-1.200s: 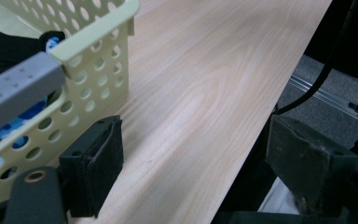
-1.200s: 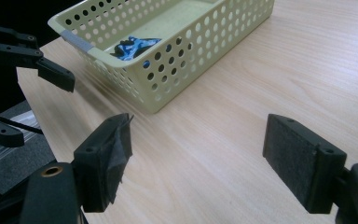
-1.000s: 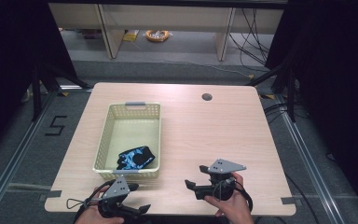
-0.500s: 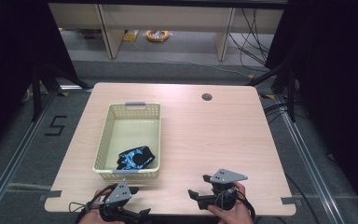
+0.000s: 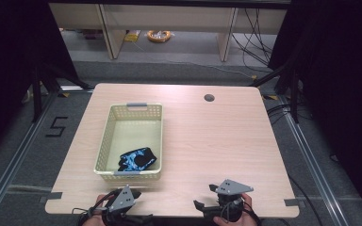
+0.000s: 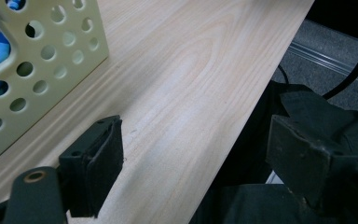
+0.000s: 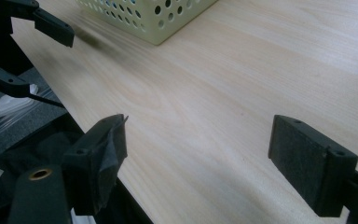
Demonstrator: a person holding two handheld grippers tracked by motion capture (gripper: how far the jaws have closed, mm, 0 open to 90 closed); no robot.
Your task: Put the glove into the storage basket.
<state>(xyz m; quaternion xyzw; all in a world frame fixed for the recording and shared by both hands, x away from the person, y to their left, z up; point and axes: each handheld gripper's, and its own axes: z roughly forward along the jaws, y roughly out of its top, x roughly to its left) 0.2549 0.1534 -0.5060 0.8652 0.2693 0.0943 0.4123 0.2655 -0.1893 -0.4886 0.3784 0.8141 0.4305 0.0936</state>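
Note:
A pale yellow perforated basket [image 5: 133, 111] stands on the left half of the wooden table [image 5: 217, 141]. In its near end lies a black and blue cloth item [image 5: 136, 159]. My left gripper [image 5: 139, 205] is at the table's near edge just below the basket, open, pointing right along the edge. In its own view the left gripper [image 6: 200, 163] holds nothing, with the basket [image 6: 37, 60] to its left. My right gripper [image 5: 203, 197] is at the near edge right of centre, open and empty. In the right gripper view [image 7: 207, 158] it faces the basket [image 7: 154, 14].
A round dark cable hole [image 5: 209, 98] sits in the table's far right part. The left gripper's jaw tips [image 7: 42, 23] appear at the upper left of the right gripper view. Metal floor rails and a floor mark "5" [image 5: 56, 127] flank the table.
Both grippers have drawn back toward the near edge of the table. The basket and the cloth in it have not moved.

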